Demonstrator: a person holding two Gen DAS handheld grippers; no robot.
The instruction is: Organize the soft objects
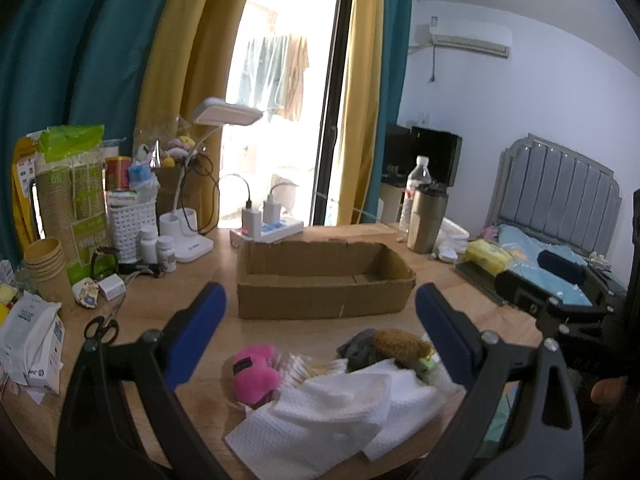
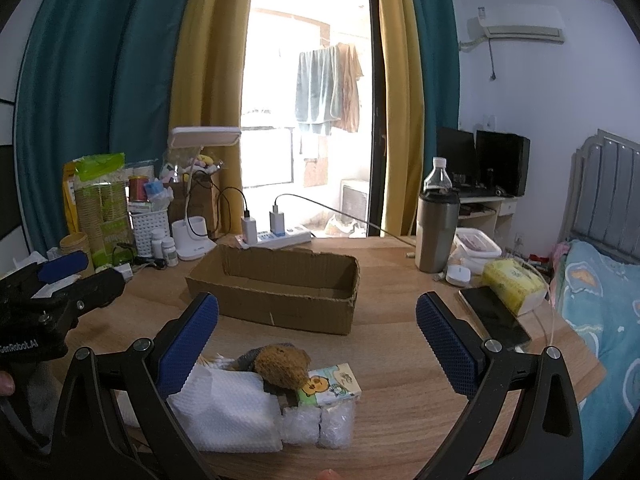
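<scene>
Left wrist view takes in the wooden worktop (image 1: 192, 264) first, and on it the long cardboard box (image 1: 324, 284), which sits open-topped with nothing visible inside. Nearer the cameras lies the heap of soft things: folded white cloths (image 1: 332, 412), a pink plush toy (image 1: 256, 372), a brown fuzzy toy (image 2: 282, 364) lying on something grey, a small printed tissue pack (image 2: 332, 384) and bubble wrap (image 2: 318, 420) just beside it. All of these are still outside the box, so the sorting looks barely begun.

Both tools are spread wide and hold nothing: the left tool (image 1: 320, 316) hangs over the pile between the pink toy and the brown one, the right tool (image 2: 318, 320) over the brown toy and tissue pack. The step in hand seems to be choosing a first item. The next move probably calls for lowering one tool onto a single soft piece, closing gently, then carrying it forward into the box.
</scene>
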